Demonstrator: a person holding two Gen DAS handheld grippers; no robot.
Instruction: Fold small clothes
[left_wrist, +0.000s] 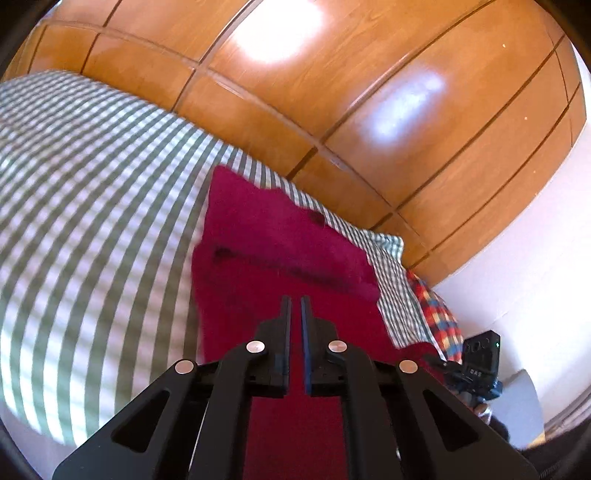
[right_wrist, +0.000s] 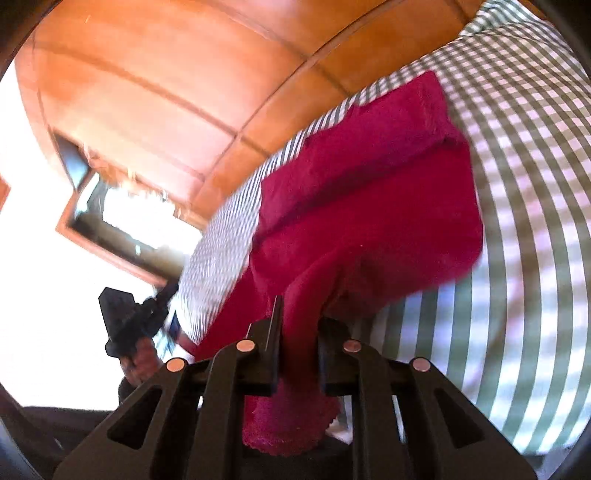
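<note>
Lifting a crimson garment (right_wrist: 369, 192) by its near edge, bunched in the clenched right gripper (right_wrist: 297, 317); left gripper (left_wrist: 295, 306) is clenched, its catch unclear, above the checked bedsheet (left_wrist: 92, 184).

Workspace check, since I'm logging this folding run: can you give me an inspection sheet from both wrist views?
Surface: green-and-white checked bed cover, sunlit stripes.
Job's things: red garment spread on the cover, its near edge lifted.
Clutter: multicoloured plaid cloth at the bed edge.
Grippers: left gripper shut, its grip on the garment not clear; right gripper shut on the red garment.
Cables: nothing seen.
Surroundings: wooden panelled wardrobe, white wall, bright window.
</note>
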